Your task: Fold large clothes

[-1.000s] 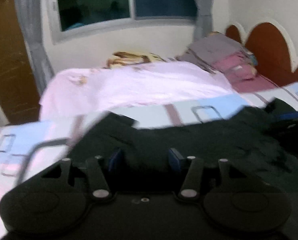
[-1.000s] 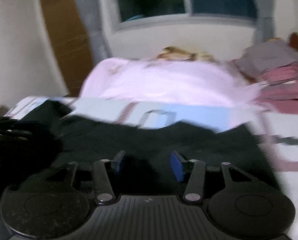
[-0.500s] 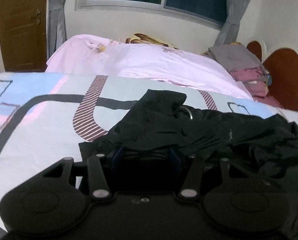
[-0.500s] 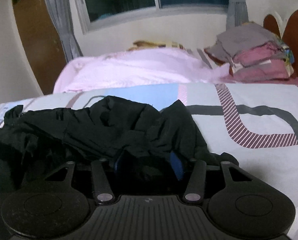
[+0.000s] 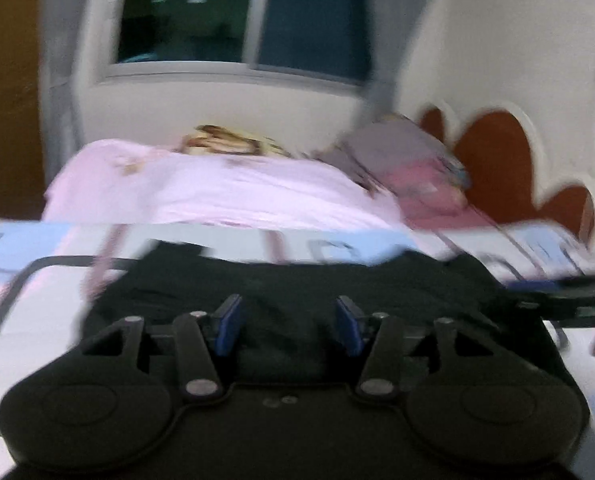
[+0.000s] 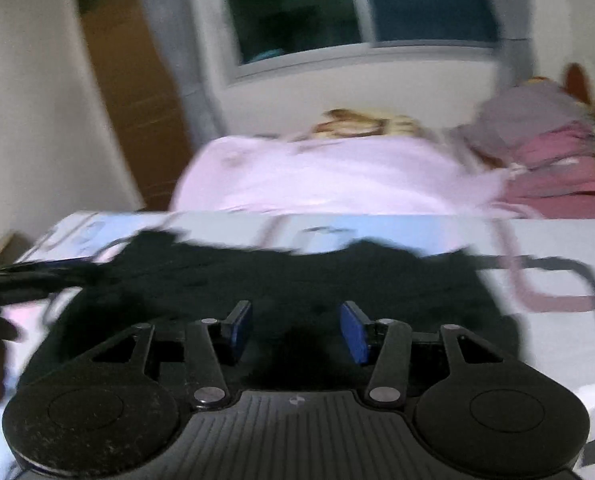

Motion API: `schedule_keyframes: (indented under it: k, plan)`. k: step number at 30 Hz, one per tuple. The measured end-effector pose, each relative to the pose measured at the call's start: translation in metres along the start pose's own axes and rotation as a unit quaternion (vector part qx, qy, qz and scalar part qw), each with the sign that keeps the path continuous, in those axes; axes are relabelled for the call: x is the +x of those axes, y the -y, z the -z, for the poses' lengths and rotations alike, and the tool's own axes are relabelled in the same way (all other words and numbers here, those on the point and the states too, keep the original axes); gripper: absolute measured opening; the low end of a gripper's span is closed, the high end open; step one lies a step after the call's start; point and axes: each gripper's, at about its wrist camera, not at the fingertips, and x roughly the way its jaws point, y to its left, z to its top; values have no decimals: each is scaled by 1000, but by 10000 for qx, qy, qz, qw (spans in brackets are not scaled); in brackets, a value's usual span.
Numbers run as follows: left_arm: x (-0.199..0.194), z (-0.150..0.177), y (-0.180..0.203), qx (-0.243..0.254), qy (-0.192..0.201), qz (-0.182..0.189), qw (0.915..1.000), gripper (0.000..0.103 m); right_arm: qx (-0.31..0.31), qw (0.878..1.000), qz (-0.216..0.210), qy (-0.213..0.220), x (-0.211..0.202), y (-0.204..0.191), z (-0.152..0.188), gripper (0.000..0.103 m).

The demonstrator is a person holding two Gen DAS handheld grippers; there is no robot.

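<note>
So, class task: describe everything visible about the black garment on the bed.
The black garment is dark, soft-looking cloth, spread wide across the patterned bedsheet with an uneven far edge. Blur hides seams and type. It lies under and ahead of both grippers, left and right, whose jaws stand apart; contact is unclear.

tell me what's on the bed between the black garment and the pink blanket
Only bare patterned bedsheet: a strip with pale blue patches lies between the black garment and the pink blanket. Both wrist views show it, though blurred.
</note>
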Motion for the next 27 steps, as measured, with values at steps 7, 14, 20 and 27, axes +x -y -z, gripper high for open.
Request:
schedule_keyframes:
  k: [7, 14, 20, 27]
  plan:
    - [39, 41, 32, 319, -785, -430, 9955, 53, -433, 9956, 343, -757, 56, -34, 42, 49]
    - [62, 52, 40, 379, -833, -812, 9925, 53, -238, 9978, 326, -535, 73, -27, 60, 48]
    - [7, 44, 11, 459, -612, -899, 9930, 51, -259, 9973, 287, -620, 15, -9, 45, 49]
    - [-32, 92, -70, -86, -879, -1331, 9872, 54, 381, 9894, 1053, -927, -27, 72, 83, 49]
